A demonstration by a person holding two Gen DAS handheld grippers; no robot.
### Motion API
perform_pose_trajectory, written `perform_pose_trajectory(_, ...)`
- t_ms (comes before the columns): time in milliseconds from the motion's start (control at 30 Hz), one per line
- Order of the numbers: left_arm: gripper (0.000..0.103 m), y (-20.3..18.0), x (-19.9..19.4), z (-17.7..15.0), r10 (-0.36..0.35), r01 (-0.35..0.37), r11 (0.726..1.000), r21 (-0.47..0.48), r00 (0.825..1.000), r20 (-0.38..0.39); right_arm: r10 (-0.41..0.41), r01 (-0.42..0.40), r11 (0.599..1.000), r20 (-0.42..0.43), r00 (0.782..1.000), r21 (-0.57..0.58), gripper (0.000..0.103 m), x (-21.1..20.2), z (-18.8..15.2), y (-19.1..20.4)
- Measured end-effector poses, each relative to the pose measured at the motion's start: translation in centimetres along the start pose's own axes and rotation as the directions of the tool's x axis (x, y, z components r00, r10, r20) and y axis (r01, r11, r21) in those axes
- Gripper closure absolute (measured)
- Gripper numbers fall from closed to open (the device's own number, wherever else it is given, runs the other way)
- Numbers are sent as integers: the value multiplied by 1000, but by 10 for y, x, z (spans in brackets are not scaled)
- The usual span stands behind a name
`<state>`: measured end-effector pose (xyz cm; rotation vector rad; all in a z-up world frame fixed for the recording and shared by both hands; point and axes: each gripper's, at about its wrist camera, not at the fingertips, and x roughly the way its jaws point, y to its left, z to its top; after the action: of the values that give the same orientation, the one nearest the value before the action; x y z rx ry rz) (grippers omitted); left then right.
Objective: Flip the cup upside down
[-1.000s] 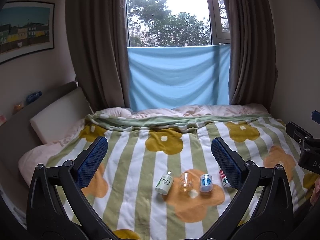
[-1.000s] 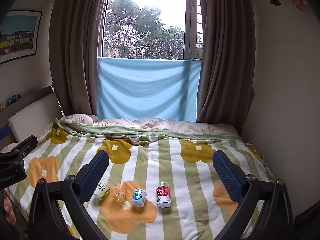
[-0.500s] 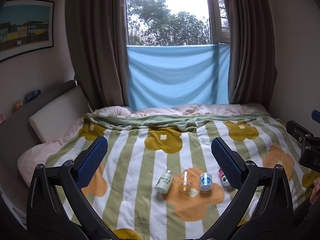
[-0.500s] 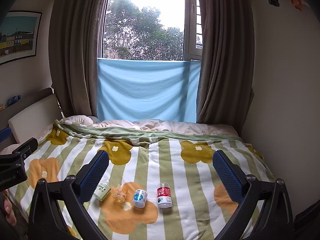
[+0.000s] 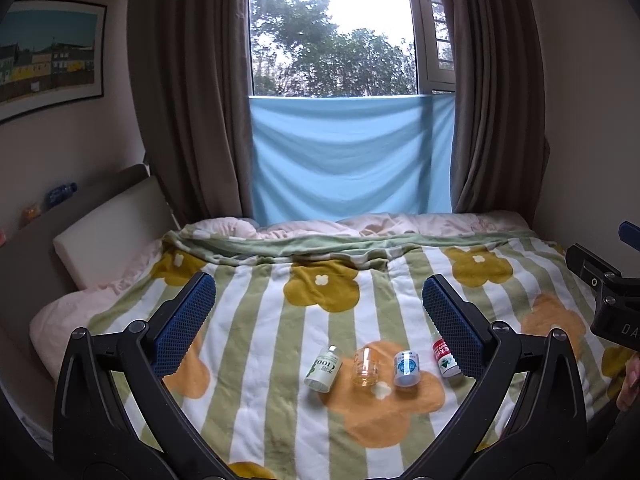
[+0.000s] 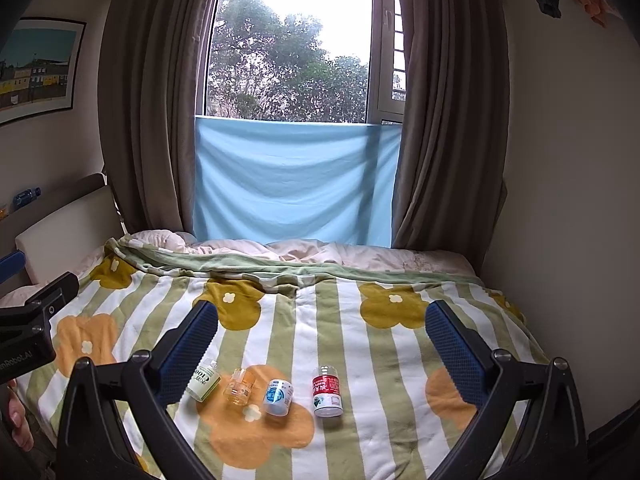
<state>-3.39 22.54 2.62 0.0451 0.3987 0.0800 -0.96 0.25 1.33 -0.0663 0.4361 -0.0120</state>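
A small clear glass cup (image 5: 367,367) (image 6: 240,386) rests on an orange flower of the striped blanket, second in a row of small items. It looks tilted or on its side; I cannot tell which. My left gripper (image 5: 318,312) hangs open above the blanket, well short of the cup, with nothing between its blue pads. My right gripper (image 6: 320,338) is also open and empty, held high over the row. Each gripper's black frame shows at the edge of the other's view.
In the row, a white bottle with green print (image 5: 322,368) lies left of the cup, a blue-and-white bottle (image 5: 406,368) right of it, then a red-labelled bottle (image 6: 327,390). The bed's headboard (image 5: 104,216) is left, a wall right, curtains and window behind.
Both views have drifted slightly; the row of items sits a little higher in the left wrist view. Nothing on the bed has moved and both grippers stay open.
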Motion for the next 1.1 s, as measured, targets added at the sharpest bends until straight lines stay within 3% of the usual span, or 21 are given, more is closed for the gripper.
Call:
perform_pose_trajectory(267,0,-7,-2,1,20,-20,1000,21,999,31,4,-4,1000,7,1000,4,0,1,-2,-2)
perform_pose_trajectory(767,0,-4,7,6,5,-5,1000,-3,1000,-3,7,-7,1000,14,1000,-2,0,6,-1,4)
perform_pose_trajectory(1100,0,-14,44,-3,-25,25,1000,4,992,-126,28,-27,1000,-57,998,6,0,35,-9,-1)
